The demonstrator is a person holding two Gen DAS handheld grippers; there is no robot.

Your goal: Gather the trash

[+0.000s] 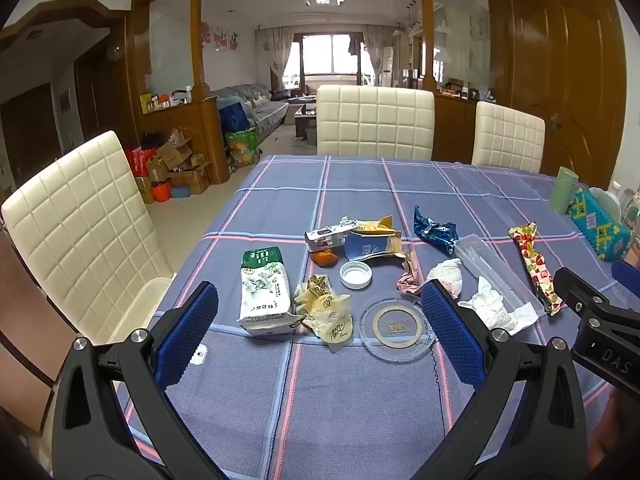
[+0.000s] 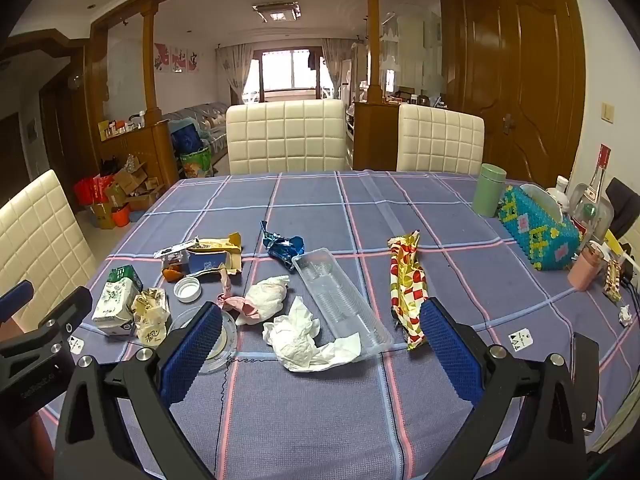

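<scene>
Trash lies scattered across the plaid-clothed counter (image 1: 360,400), and both claws hang above its near edge, holding nothing. The left claw (image 1: 320,312) is spread wide, with the white-and-green carton (image 1: 264,296) and the crumpled yellow wrapper (image 1: 326,312) right between its fingertips, the clear round lid (image 1: 396,328) just inside its right finger. The right claw (image 2: 320,328) is spread wide too, the crumpled white tissue (image 2: 304,340) and the clear plastic tray (image 2: 340,304) ahead between its fingers, the red-and-gold wrapper (image 2: 408,292) just beyond its right fingertip. The blue wrapper (image 2: 284,248) sits farther off.
</scene>
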